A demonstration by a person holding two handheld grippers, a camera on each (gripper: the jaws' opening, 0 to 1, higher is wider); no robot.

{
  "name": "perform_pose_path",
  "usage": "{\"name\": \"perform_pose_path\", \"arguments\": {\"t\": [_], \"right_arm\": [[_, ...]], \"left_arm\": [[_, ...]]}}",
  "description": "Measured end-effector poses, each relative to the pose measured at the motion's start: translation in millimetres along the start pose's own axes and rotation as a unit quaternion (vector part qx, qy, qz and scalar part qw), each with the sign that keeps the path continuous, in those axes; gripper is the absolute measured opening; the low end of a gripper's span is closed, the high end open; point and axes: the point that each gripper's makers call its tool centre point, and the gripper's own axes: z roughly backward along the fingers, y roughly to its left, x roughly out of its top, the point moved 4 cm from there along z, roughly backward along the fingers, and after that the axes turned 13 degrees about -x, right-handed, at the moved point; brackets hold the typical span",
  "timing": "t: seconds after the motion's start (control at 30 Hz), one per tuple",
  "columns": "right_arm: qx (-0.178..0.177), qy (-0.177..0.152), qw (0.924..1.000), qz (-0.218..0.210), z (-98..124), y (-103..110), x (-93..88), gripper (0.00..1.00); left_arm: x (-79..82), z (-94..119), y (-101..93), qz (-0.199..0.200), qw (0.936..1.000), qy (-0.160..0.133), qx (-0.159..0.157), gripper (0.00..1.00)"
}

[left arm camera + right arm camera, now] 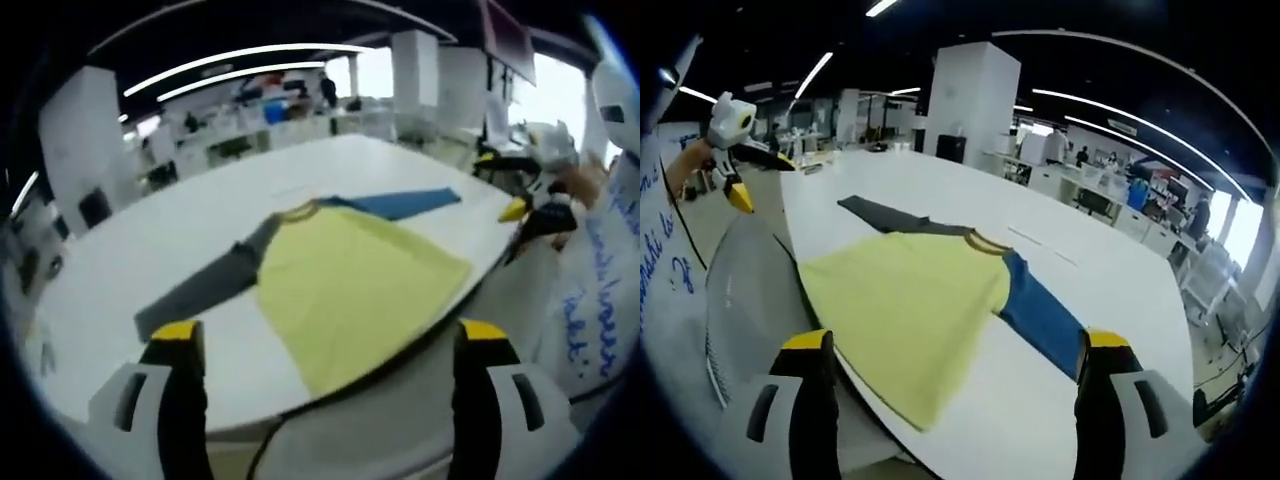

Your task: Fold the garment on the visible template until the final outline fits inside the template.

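**Shirt laid flat on white table, both grippers held clear**

Surface: a large white table (150,250) with a rounded near edge, standing in an open office hall with white pillars, desks and ceiling light strips.

Item: one shirt (350,280), yellow body, one grey sleeve (205,285), one blue sleeve (405,203). It lies spread flat near the table's front edge, its hem at or just over that edge, collar pointing toward the table's middle. In the right gripper view the shirt (905,305) lies the same way, grey sleeve (885,215) far, blue sleeve (1040,320) near.

Tools: left gripper (330,345), jaws wide apart, nothing between them, held off the table's edge. Right gripper (955,355), jaws equally wide, empty, also short of the cloth.

Room: bare tabletop lies beyond and to both sides of the shirt.
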Motion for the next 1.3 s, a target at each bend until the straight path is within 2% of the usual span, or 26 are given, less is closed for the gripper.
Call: {"name": "perform_pose_path", "arguments": {"t": [0.2,0.5,0.7,0.83,0.9,1.0,1.07,1.1,1.3], "right_arm": [[-0.009,0.006,0.9999,-0.008,-0.7,4.8,-4.4,1.00],[-0.021,0.019,0.9995,-0.014,1.5,7.8,-8.2,1.00],[-0.025,0.019,0.9994,-0.017,1.6,9.6,-5.7,1.00],[-0.021,0.027,0.9994,-0.008,-2.0,12.6,-6.0,1.00],[-0.021,0.025,0.9995,-0.006,-2.9,13.0,-3.2,1.00],[-0.018,0.021,0.9996,-0.005,-3.5,13.3,-2.1,1.00],[-0.017,0.040,0.9986,-0.031,-2.3,17.5,-8.0,1.00],[-0.018,0.041,0.9985,-0.030,-3.2,16.1,-8.7,1.00],[-0.023,0.033,0.9986,-0.034,-12.6,10.5,-4.0,1.00]], "left_arm": [[-0.6,-1.5,2.3,-0.005,0.9999,0.006,-0.009,1.00],[6.8,-6.6,2.8,-0.018,0.9995,-0.007,-0.023,1.00],[2.2,-4.9,4.9,-0.010,0.9996,-0.007,-0.024,1.00],[-2.8,-7.2,-2.0,-0.013,0.9994,0.001,-0.030,1.00],[-2.4,-5.3,-2.0,-0.002,0.9995,-0.012,-0.030,1.00],[-4.1,-1.2,0.6,0.000,0.9997,-0.013,-0.022,1.00],[-5.0,1.3,2.4,0.000,0.9997,-0.014,-0.021,1.00],[-5.3,2.3,4.6,0.000,0.9997,-0.014,-0.018,1.00],[-4.1,0.4,11.9,0.001,0.9998,-0.009,-0.019,1.00]]}}
